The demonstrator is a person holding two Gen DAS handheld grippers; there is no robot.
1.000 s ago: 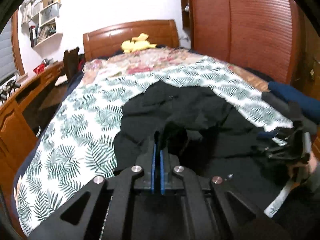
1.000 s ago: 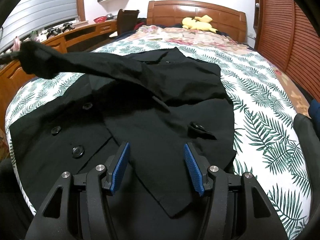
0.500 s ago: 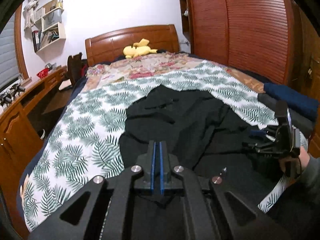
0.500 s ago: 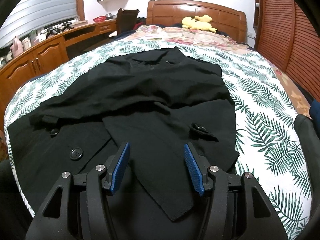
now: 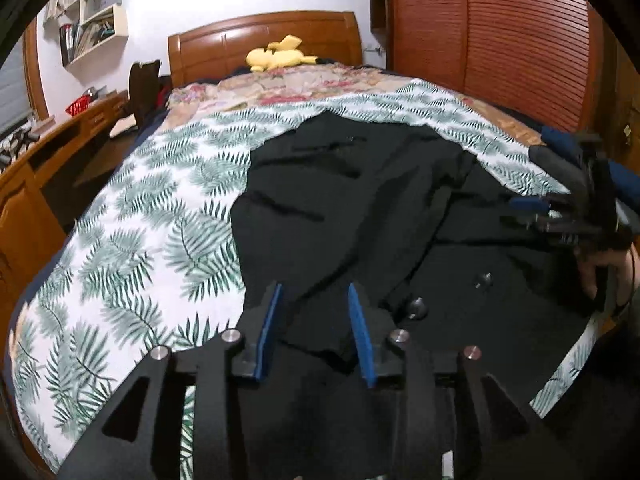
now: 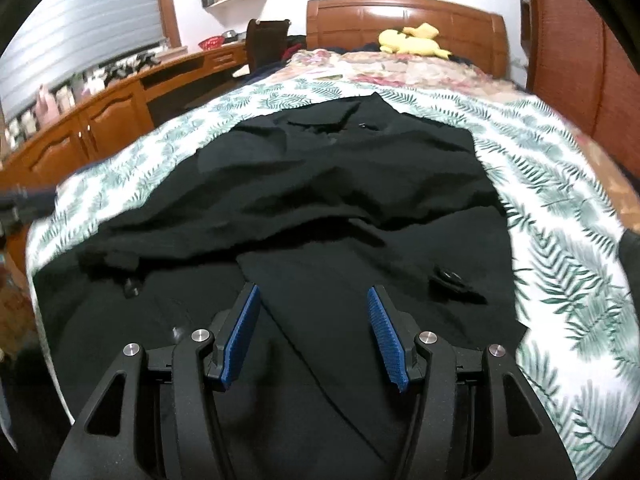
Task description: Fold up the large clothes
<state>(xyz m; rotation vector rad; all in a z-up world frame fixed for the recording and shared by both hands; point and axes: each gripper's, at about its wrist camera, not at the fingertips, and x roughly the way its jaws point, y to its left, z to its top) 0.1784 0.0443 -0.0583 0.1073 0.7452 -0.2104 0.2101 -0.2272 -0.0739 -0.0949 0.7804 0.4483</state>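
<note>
Since a second ago the sleeve (image 6: 224,220) that hung lifted from the left gripper (image 5: 316,330) has come down and now lies across the black coat (image 6: 360,184), its cuff beyond and to the left of the right gripper (image 6: 314,330). Left fingers (image 5: 267,332) were pressed together then; they have just been opening and now stand apart, with a fold of coat cloth lying loose between them, seemingly untouched by the pads, though dark cloth on dark makes that hard to judge. Right fingers (image 6: 384,332) are spread wide, gripping nothing, the coat front beneath them. Spread on the leaf-print sheet (image 5: 132,240) of the bed (image 6: 404,20), the coat stretches ahead of both pairs of fingers.
</note>
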